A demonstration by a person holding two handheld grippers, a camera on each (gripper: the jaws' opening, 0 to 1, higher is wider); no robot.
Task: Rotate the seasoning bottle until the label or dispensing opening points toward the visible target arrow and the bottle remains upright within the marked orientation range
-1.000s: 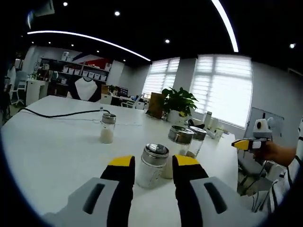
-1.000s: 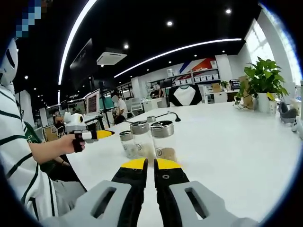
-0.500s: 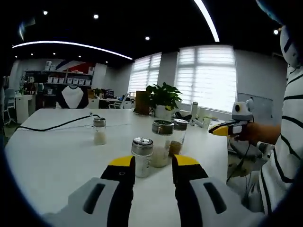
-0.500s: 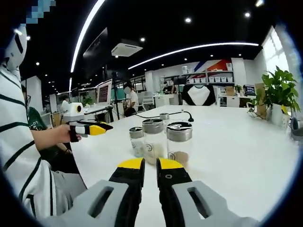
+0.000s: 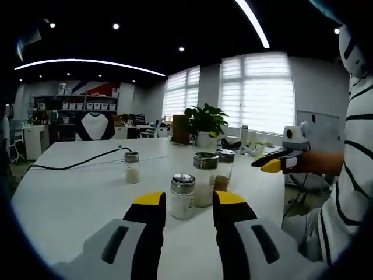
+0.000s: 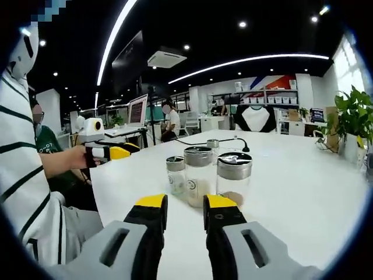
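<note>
Four metal-lidded glass seasoning bottles, partly filled with powder, stand on my white worktop; both my grippers gape empty.

Grey left tool, black jaws (yellow tips), white striped sleeve

Seasoning bottle between parted jaws

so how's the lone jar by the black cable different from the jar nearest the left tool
The small glass jar by the black cable stands apart near the black cable; the nearest steel-lidded glass jar sits grouped with two others. The nearest one looks larger, being closer. Both are upright, metal-capped, with pale contents.
</note>
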